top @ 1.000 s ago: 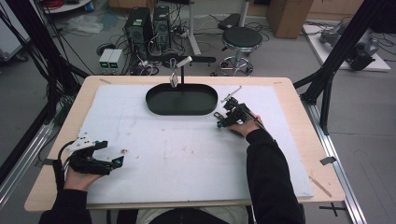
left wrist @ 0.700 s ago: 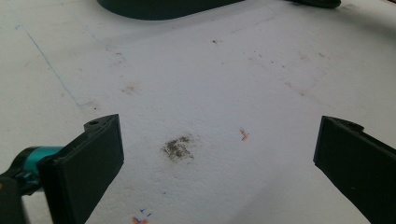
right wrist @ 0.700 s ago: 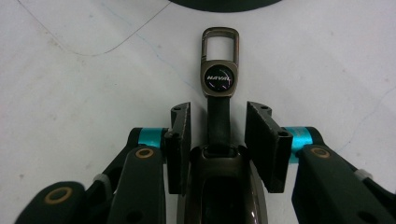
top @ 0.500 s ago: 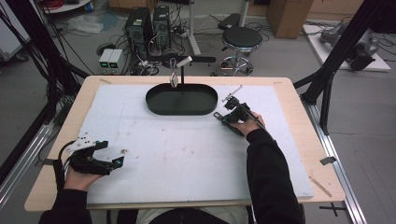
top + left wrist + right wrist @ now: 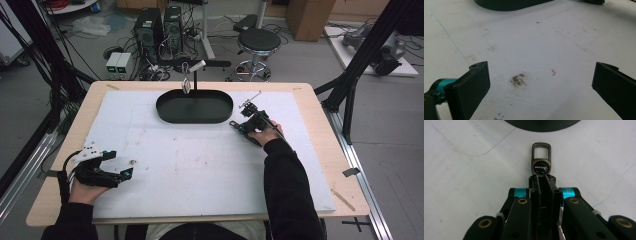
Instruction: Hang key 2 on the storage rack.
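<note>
A pale wooden worktop here, nearly covered by a white foam sheet marked with faint blue lines and small stains. A black oval tray sits at the sheet's far middle. One dark smudge lies on the sheet, a small red fleck near it. Strips of tape cling to the worktop's right edge.

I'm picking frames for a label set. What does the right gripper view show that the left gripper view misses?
Right gripper view: its claw is shut on a metal key fob marked HAVAL, its ring end pointing at the tray. Left gripper view: an open claw above a dark smudge and a small red mark. Both share the white board and an edge of the black tray.
</note>
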`<state>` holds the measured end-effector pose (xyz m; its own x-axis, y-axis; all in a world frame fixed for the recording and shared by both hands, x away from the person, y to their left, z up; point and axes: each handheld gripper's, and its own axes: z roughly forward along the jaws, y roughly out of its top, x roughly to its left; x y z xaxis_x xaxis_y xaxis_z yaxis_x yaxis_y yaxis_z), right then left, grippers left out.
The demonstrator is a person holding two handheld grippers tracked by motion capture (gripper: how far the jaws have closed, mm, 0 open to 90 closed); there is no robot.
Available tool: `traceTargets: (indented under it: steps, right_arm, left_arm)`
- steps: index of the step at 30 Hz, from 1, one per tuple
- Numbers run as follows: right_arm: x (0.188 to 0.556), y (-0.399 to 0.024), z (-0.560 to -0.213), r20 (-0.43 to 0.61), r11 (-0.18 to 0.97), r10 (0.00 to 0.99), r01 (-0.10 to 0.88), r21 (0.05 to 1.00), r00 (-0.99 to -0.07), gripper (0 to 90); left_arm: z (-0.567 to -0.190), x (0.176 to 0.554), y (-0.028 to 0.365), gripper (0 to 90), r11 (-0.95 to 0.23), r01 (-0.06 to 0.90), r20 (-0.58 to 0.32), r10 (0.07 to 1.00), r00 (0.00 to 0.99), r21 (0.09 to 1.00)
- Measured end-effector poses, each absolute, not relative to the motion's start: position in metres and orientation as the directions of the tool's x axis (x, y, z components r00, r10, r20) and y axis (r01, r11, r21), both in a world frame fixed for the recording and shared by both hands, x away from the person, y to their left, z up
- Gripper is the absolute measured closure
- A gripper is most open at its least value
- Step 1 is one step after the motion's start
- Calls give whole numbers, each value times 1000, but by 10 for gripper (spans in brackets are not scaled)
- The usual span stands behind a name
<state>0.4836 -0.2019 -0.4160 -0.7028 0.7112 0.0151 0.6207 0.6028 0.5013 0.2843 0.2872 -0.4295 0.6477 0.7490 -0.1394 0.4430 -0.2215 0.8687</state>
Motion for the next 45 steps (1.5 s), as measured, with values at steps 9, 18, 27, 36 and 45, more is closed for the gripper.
traceTargets:
  steps: [9,18,27,36,45]
  right_arm:
    - [475,-209,-399,2,574,724,605,551,-690,842]
    - [470,-221,-376,26,480,762,591,648,-647,841]
    - [466,-229,-355,12,441,780,563,699,-626,839]
    - [467,-225,-335,-12,427,785,527,735,-620,837]
    - [471,-215,-316,-36,430,781,496,755,-623,836]
  left_arm:
    - [-429,283,288,20,-215,435,-141,745,652,875]
    - [-429,284,285,20,-217,431,-145,733,664,876]
    - [-429,285,287,20,-205,428,-149,737,660,880]
    - [-429,286,288,20,-205,426,-148,736,661,881]
    - [-429,285,287,20,-207,425,-147,735,662,881]
